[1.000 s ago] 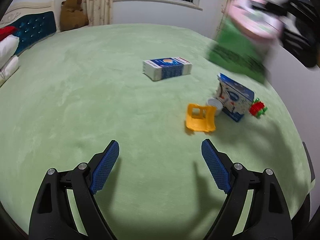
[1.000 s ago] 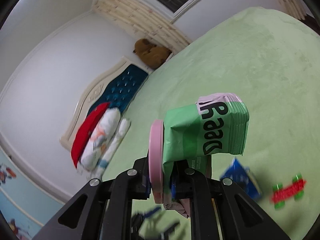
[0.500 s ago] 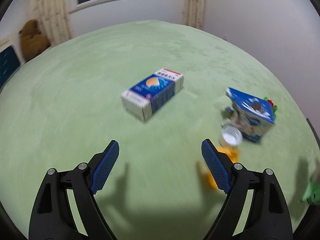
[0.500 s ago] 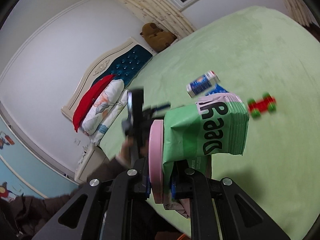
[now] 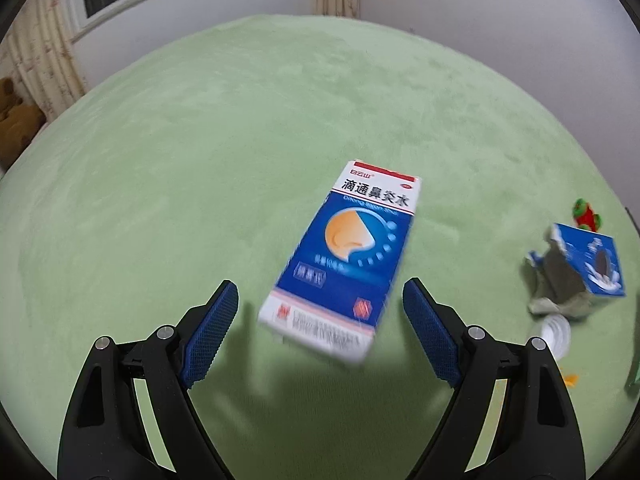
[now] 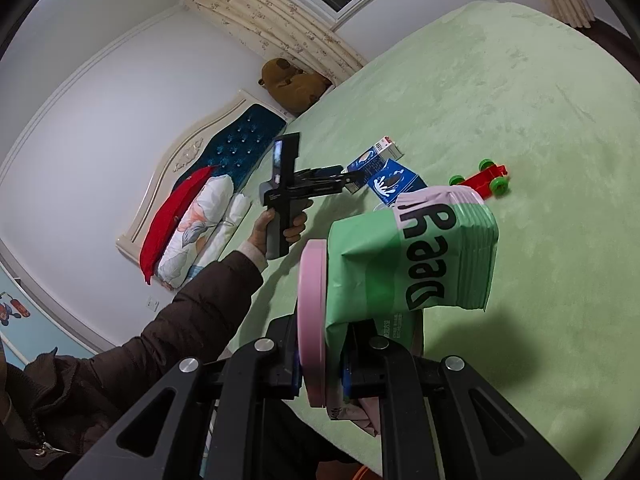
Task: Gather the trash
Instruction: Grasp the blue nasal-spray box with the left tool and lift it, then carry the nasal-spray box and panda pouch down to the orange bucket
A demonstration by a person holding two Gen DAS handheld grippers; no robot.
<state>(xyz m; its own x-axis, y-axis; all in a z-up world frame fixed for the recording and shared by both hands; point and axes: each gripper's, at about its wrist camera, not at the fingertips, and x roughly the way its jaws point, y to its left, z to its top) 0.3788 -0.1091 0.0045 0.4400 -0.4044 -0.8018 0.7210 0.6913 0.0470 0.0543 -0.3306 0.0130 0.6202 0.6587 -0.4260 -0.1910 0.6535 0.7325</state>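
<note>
Left claw [image 5: 320, 312] released — medicine box [image 5: 344, 260] flat, long axis pointing away; right claw [image 6: 322, 364] grasping green bag [image 6: 412, 268].

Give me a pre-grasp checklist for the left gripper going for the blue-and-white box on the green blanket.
1. Left gripper open: ok.
2. Blue-and-white cardboard medicine box between the fingers: ok, roughly centred, lying at an angle.
3. Fingers touching the box: not ok, gaps on both sides.
4. Clutter near the box: ok, torn blue carton sits well right.
5. Right gripper secure on green-and-pink paper bag: ok.
6. Box empty: cannot tell.
</note>
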